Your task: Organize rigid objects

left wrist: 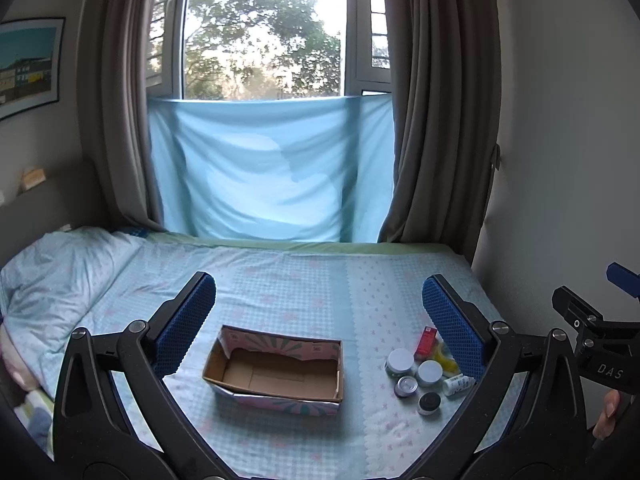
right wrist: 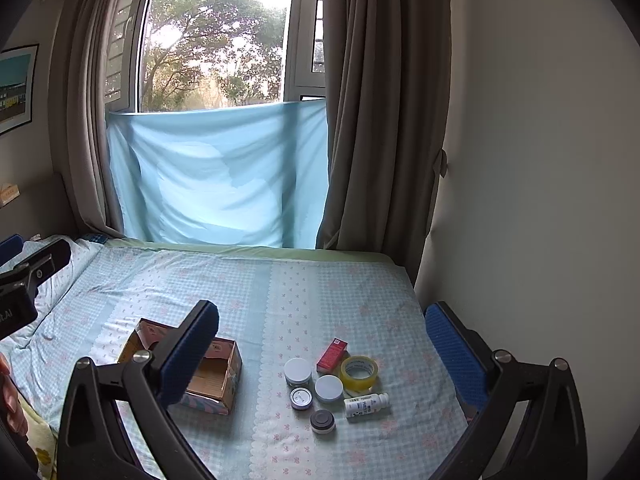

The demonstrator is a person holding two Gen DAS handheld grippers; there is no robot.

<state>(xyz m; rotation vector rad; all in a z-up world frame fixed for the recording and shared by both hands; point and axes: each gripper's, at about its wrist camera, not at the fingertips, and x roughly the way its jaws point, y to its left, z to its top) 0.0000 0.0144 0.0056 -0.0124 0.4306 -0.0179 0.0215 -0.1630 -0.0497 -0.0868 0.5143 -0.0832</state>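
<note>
An open, empty cardboard box lies on the bed. To its right sits a cluster: a red carton, a yellow tape roll, two white-lidded jars, a small tin, a dark-lidded jar and a white bottle lying on its side. My left gripper hangs open above the box. My right gripper hangs open above the cluster. Neither holds anything.
The bed wears a blue checked sheet, with a pillow at the left. A blue cloth and brown curtains cover the window behind. A white wall bounds the right side. A hand grips the right tool.
</note>
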